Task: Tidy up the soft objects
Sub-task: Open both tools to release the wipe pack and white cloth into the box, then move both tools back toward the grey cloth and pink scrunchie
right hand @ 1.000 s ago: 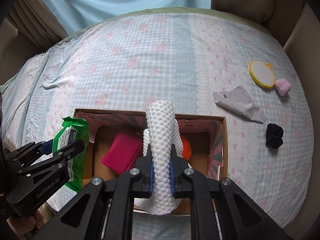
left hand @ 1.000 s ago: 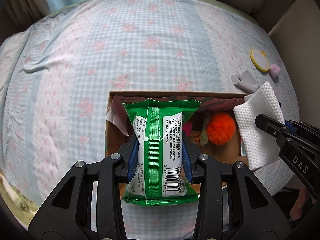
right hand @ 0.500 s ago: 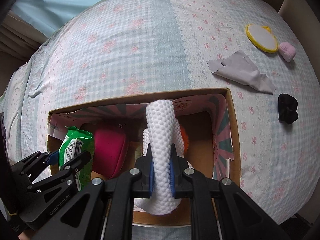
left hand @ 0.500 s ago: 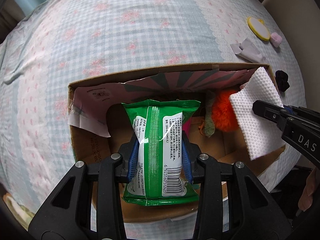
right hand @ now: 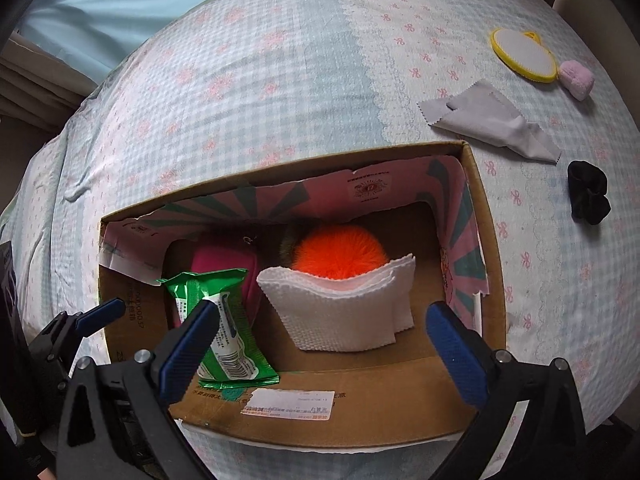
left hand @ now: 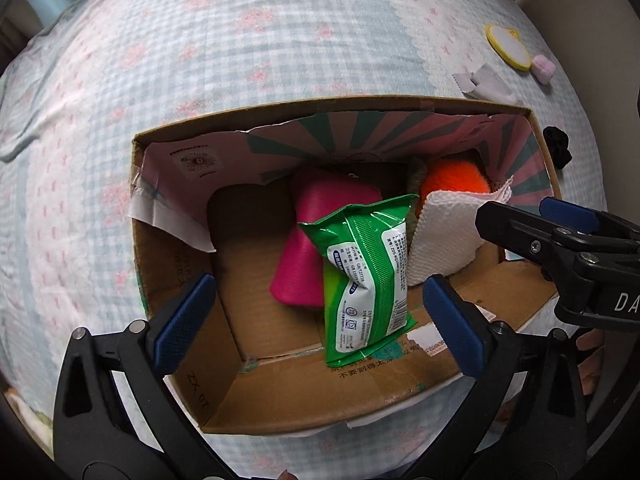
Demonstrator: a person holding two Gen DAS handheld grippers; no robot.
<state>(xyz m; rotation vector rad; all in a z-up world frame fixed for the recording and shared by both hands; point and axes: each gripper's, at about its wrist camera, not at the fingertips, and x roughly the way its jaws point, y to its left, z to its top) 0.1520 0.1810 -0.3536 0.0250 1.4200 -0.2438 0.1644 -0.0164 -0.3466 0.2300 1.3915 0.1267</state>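
An open cardboard box (left hand: 288,396) (right hand: 486,240) lies on the bed. Inside it are a green wipes pack (left hand: 366,276) (right hand: 224,320), a magenta pouch (left hand: 316,240) (right hand: 224,260), an orange pompom (left hand: 456,176) (right hand: 340,254) and a folded white towel (left hand: 444,236) (right hand: 344,312). My left gripper (left hand: 318,326) is open and empty above the box's near side, with the wipes pack lying between its fingers. My right gripper (right hand: 320,344) is open and empty just in front of the towel; it also shows in the left wrist view (left hand: 536,220).
On the checked bedsheet to the right of the box lie a grey cloth (right hand: 492,120) (left hand: 484,84), a black scrunchie (right hand: 588,192) (left hand: 558,148), a yellow round frame (right hand: 522,54) (left hand: 508,46) and a pink soft piece (right hand: 576,78) (left hand: 543,68). The bed's edge runs along the right.
Both grippers moved over the box and opened. The wipes pack dropped from the left gripper into the box; the white towel dropped from the right gripper against the pompom.
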